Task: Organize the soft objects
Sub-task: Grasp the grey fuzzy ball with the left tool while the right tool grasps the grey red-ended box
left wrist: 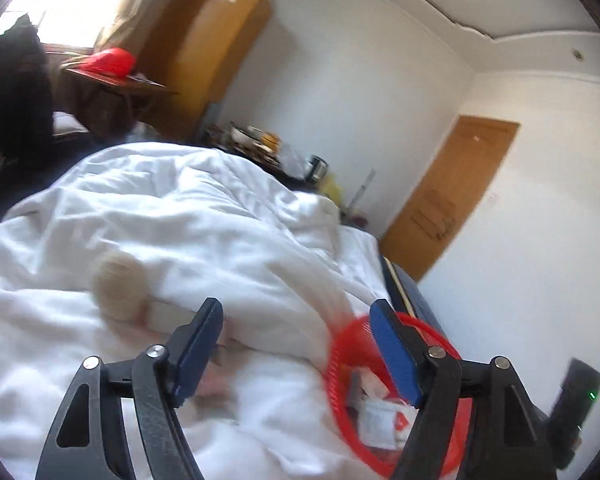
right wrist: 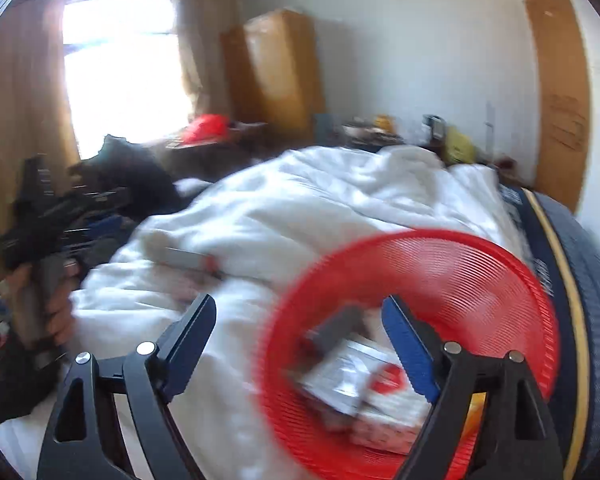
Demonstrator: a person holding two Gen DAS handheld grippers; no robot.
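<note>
A red plastic basket (right wrist: 460, 264) lies on the white duvet (right wrist: 340, 200) near the bed's right edge, holding white and red packets (right wrist: 364, 376). It also shows in the left wrist view (left wrist: 348, 344). A beige fluffy ball (left wrist: 118, 284) lies on the duvet (left wrist: 180, 220), blurred. My left gripper (left wrist: 298, 312) is open and empty above the duvet, between ball and basket. My right gripper (right wrist: 300, 312) is open and empty just above the basket's left rim. The left gripper, held by a hand, shows at the left in the right wrist view (right wrist: 44, 264). A grey stick-like item (right wrist: 184, 258) lies on the duvet.
A dark mattress edge (right wrist: 580, 280) runs along the right. A cluttered bedside table (left wrist: 268, 148) stands behind the bed. A wooden wardrobe (right wrist: 280, 68), a door (left wrist: 448, 196), a bright window (right wrist: 120, 68) and a red item (left wrist: 112, 62) on a table are farther off.
</note>
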